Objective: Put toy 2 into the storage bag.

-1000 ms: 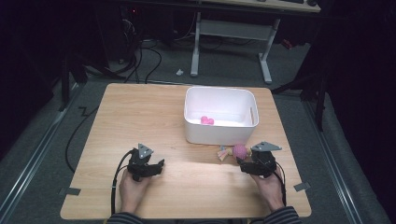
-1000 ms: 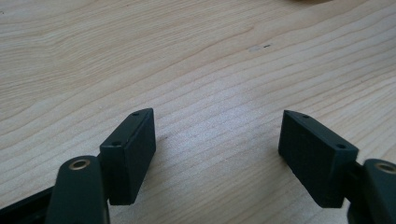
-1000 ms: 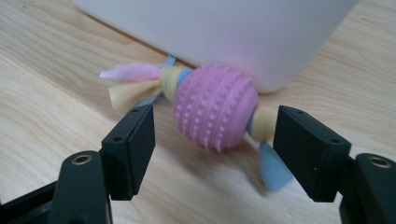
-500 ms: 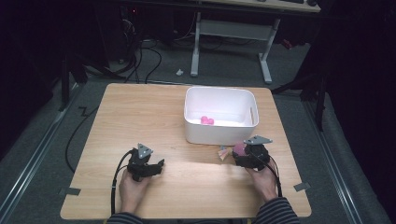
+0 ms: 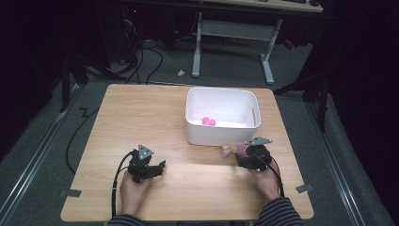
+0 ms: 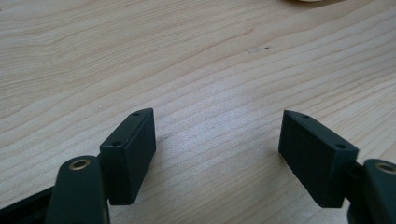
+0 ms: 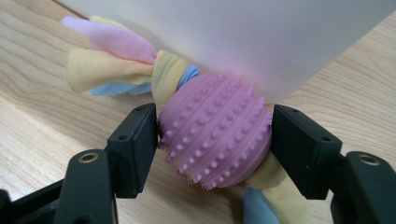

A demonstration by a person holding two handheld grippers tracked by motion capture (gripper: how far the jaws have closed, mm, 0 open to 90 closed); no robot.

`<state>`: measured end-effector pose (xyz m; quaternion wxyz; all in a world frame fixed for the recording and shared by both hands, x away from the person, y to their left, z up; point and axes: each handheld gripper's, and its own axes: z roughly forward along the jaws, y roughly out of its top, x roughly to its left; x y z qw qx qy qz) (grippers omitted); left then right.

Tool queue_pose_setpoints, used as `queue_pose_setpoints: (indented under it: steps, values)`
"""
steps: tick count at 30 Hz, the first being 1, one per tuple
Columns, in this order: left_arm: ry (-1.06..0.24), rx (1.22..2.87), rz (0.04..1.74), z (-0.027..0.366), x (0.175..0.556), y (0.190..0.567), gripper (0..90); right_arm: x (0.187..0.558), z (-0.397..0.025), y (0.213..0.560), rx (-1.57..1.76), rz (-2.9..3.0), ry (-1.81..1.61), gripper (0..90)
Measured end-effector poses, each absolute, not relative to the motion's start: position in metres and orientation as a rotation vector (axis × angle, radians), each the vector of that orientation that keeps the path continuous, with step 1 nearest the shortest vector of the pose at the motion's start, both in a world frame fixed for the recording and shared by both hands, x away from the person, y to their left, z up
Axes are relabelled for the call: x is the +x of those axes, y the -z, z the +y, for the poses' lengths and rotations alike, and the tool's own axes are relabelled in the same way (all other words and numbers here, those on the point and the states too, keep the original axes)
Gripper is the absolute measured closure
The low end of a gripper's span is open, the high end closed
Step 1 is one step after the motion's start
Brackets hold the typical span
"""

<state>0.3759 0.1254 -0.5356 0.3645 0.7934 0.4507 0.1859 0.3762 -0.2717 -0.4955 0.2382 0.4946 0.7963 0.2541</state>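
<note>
Now one wooden table (image 5: pixel 141 113) carries one white plastic bin (image 5: pixel 221 115), which stands toward one o'clock from the table's middle. Inside the bin lies one small pink object (image 5: pixel 208 122), at the seven o'clock part of its floor; I cannot tell what it is.

Two grippers are held by two hands at the near edge. The left gripper (image 5: pixel 159 167) is at about seven o'clock from the table's middle, and the left hand (image 5: pixel 132 190) holds it from behind. In the left gripper view its two black jaws stand wide apart with nothing between them, above bare wood.

The right gripper (image 5: pixel 241 158) is at about five o'clock, just in front of the bin's near wall, held by the right hand (image 5: pixel 267 181). In the right gripper view its two jaws press on both sides of one pink nubbed rubber ball (image 7: pixel 215 135), so it grips this toy. The ball touches the bin's wall at twelve o'clock. One bunch of fleece strips (image 7: pixel 112 58) in pink, yellow and blue goes out from the ball toward ten o'clock, and a second bunch (image 7: pixel 275 203) goes out toward five o'clock. The toy lies on the table surface.
</note>
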Motion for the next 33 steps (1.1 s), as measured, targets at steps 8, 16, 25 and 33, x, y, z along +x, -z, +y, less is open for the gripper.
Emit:
queue_pose_setpoints:
  steps: [8,16,25,33]
  values:
    - [-0.475,2.040,1.159,0.126,0.376,0.536,27.7,0.368,-0.270,0.494,1.314,2.192,-0.698,33.8]
    - [-0.498,2.055,1.158,0.123,0.376,0.536,26.8,0.356,-0.277,0.482,1.299,2.223,-0.758,33.8]
    - [-0.499,2.056,1.159,0.123,0.376,0.536,27.0,0.344,-0.285,0.470,1.282,2.232,-0.788,33.9]
    - [-0.500,2.057,1.155,0.122,0.376,0.536,26.5,0.330,-0.293,0.458,1.267,2.240,-0.859,33.9]
